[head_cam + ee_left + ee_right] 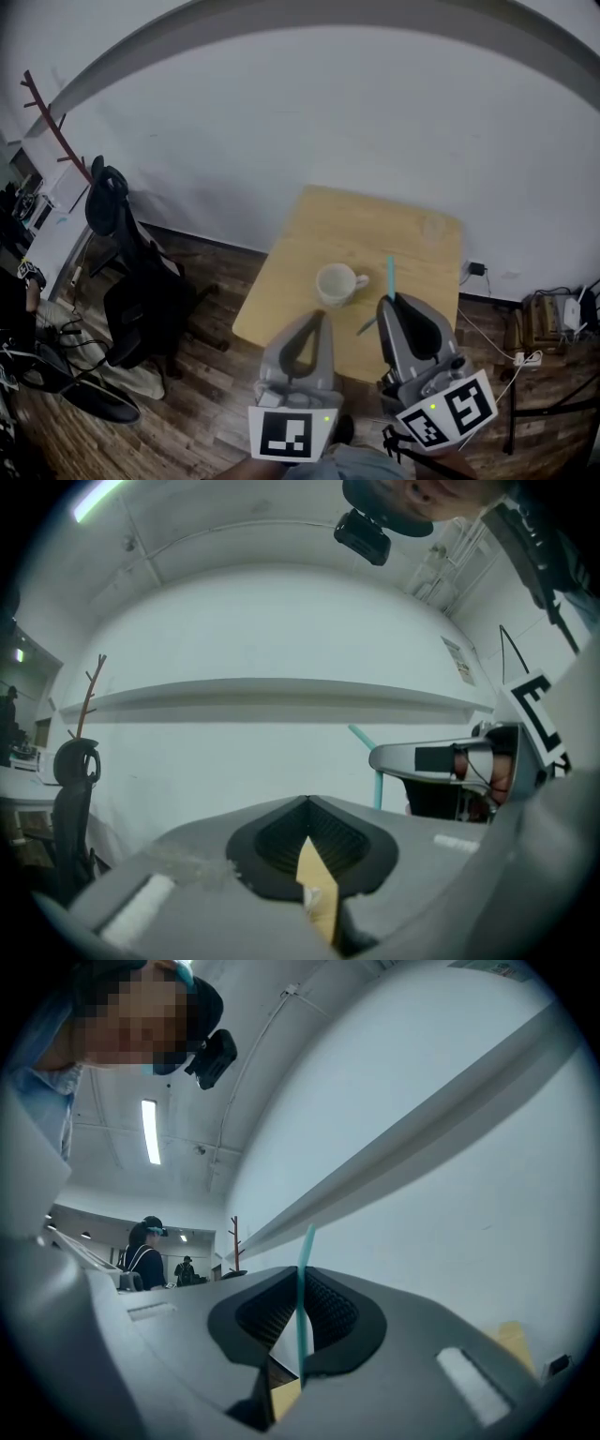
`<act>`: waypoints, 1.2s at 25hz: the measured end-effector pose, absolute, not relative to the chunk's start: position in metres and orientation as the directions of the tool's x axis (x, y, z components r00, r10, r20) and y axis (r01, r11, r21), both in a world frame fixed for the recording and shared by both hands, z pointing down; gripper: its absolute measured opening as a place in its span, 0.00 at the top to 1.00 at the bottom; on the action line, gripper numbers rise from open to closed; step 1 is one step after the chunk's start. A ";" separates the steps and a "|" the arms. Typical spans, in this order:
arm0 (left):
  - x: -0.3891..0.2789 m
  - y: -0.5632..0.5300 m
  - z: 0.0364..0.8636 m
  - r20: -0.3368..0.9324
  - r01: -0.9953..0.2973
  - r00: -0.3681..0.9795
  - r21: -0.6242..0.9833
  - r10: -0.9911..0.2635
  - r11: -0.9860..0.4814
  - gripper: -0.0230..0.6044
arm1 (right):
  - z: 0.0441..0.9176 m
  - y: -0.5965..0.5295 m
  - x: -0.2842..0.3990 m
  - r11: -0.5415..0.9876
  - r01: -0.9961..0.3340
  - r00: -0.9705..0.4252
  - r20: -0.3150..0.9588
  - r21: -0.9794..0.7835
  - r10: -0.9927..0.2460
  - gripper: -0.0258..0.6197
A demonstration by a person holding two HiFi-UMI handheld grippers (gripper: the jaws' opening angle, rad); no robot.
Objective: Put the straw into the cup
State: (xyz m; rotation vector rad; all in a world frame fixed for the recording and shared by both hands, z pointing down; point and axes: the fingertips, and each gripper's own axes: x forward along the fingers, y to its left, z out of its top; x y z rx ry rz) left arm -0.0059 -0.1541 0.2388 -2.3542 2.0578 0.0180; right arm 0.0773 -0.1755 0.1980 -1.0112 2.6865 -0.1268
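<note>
Right gripper [392, 302] has its jaws clamped on the teal straw [390, 274], held upright just right of the white cup [337, 283] on the desk [375, 220], likely for straight drop-in; left gripper [319, 321] jaws closed together, empty.

Office-style workroom, likely a lab

A black office chair [131, 272] and a coat rack [54, 131] stand by a bare white wall [328, 112]; a power strip [525, 358] and cables lie on the wood floor [216, 384]; a strip light [150, 1132] hangs overhead.
</note>
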 end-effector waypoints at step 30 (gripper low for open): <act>-0.069 -0.316 0.296 0.103 -0.970 0.235 0.091 -0.967 -0.226 0.94 | 0.256 -0.324 -0.007 0.691 -0.690 -0.701 -0.040 -0.213 -0.712 0.91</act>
